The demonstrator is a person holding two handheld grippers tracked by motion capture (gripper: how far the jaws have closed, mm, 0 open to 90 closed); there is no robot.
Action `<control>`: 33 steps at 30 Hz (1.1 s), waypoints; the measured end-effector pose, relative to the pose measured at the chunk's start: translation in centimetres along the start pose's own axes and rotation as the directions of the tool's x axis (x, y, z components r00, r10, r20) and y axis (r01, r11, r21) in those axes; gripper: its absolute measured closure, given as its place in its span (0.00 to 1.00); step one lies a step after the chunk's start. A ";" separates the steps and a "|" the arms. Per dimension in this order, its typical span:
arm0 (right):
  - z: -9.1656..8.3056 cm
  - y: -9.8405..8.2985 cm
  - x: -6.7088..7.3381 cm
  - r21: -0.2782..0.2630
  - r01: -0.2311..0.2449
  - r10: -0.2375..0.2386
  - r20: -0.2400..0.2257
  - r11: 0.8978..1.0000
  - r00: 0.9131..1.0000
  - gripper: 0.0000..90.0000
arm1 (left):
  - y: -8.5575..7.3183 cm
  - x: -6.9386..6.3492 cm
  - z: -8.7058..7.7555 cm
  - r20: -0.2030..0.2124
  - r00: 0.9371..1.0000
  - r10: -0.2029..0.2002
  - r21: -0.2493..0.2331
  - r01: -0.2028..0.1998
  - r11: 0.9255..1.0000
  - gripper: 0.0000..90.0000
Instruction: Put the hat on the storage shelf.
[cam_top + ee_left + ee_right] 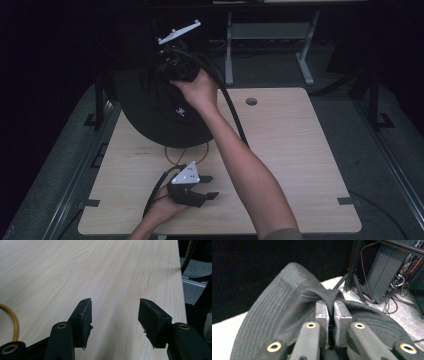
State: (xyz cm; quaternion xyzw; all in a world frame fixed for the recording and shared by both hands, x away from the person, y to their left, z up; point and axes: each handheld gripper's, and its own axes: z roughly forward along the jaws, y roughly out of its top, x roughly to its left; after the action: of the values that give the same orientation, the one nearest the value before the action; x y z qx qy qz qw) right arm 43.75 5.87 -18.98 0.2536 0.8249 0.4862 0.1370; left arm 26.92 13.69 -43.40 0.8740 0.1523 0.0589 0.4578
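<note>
Hat: a black bucket hat (155, 112) is hanging at the worktop's (290, 150) far left corner, its brim draping over that edge and its small white logo facing the camera.
Fold: a pinch of crown fabric (331, 297) is standing up between the pads, probably because a thin ridge gives a firm hold on soft cloth.
Right gripper (331, 315): its jaws are clamping that fold, nearly closed, lifting the hat's far side off the worktop.
Left gripper (115, 317): its jaws are standing open and empty, resting low near the front edge, seemingly waiting.
Yellow cord (187, 152): it is looping on the wood beneath the hat's near brim.
</note>
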 end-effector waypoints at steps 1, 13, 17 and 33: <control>0.4 0.0 0.1 0.000 0.007 -0.007 0.003 1.000 1.000 0.88 | 0.0 -0.2 0.2 0.002 1.000 -0.003 -0.007 0.003 1.000 0.49; 0.1 -1.3 -0.4 0.038 0.020 -0.021 0.019 0.999 1.000 0.57 | 0.0 -0.5 0.3 0.013 1.000 0.016 0.010 -0.017 1.000 0.49; -1.1 -2.6 -1.4 0.017 -0.013 0.013 0.001 1.000 1.000 0.53 | -0.1 -0.3 0.2 0.012 1.000 0.010 0.013 -0.011 1.000 0.48; -5.5 -6.4 -4.3 -0.050 -0.111 0.108 -0.052 0.993 0.993 0.41 | -0.3 -0.3 0.1 0.000 1.000 -0.011 0.011 0.011 1.000 0.44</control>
State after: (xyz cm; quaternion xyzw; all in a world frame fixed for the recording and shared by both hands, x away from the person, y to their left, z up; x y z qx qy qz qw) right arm 42.88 -3.10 -21.91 0.2827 0.7998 0.5206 0.0966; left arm 26.56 13.71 -43.67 0.8757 0.1573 0.0553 0.4532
